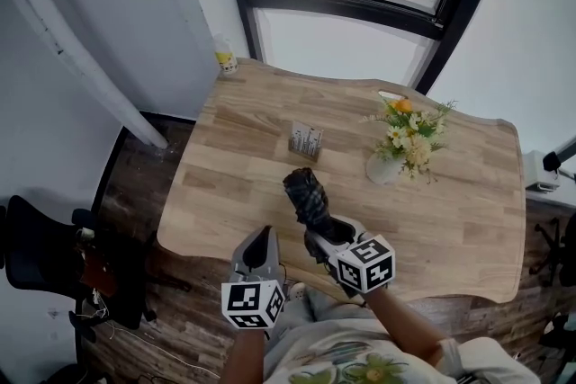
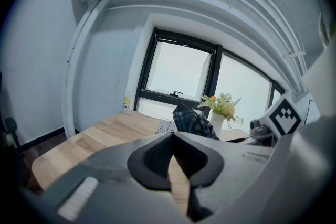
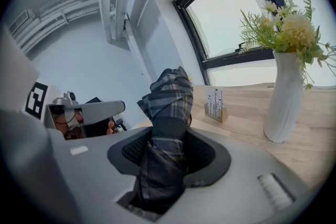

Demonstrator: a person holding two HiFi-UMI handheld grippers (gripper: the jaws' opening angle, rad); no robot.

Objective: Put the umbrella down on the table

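The right gripper [image 1: 322, 234] was clamped on the folded plaid umbrella [image 1: 304, 192], whose long axis ran toward eleven o'clock over the worktop [image 1: 243, 139], while the left gripper [image 1: 262, 238], jaws together and empty, hung at its seven o'clock.

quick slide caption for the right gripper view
Right gripper shut on a plaid umbrella over the table, vase of flowers to the right.

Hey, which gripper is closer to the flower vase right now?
Right. The right gripper, holding the umbrella, is over the table just left of the vase; the left gripper sits farther left, at the table's near edge.
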